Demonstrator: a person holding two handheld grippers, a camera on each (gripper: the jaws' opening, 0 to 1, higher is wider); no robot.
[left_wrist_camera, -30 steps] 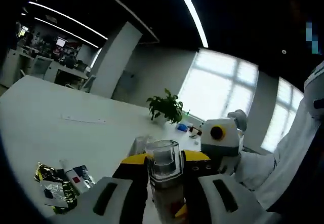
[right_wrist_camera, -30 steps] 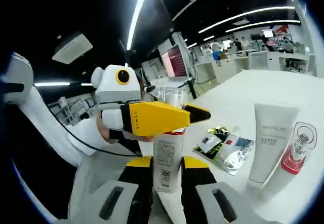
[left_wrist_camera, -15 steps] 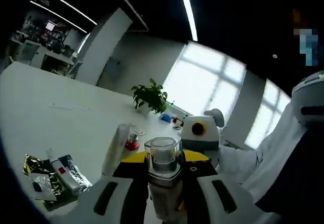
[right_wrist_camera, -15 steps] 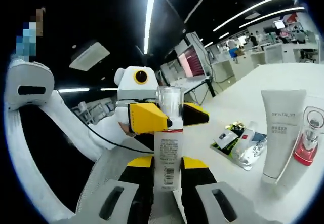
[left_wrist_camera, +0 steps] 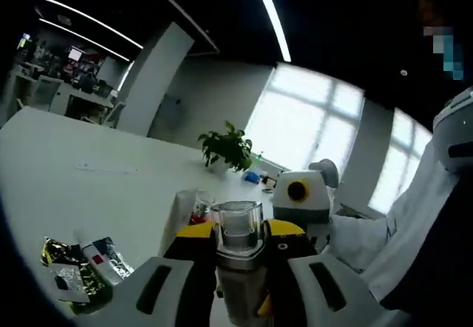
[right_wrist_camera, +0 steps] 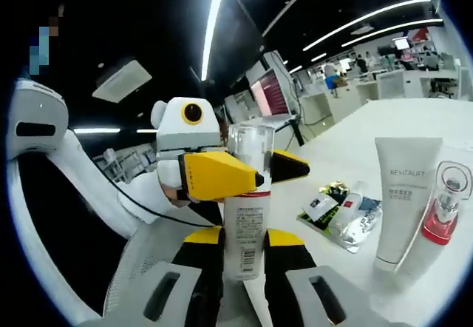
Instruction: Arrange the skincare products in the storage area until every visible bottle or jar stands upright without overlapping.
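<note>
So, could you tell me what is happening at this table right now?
A person is holding one upright white bottle with a clear cap between two handheld grippers. The right gripper clamps its lower body, and the left gripper grips it near the cap. On the white table, a white tube and a red-based bottle already stand upright side by side, while some sachets lie flat nearby.

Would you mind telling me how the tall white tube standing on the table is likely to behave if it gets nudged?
The white tube stands upright on its narrow cap end and is tall for that base, so it probably tips easily. It looks like soft plastic, so it may give when squeezed. The red-based bottle stands close beside it and could get knocked.
</note>
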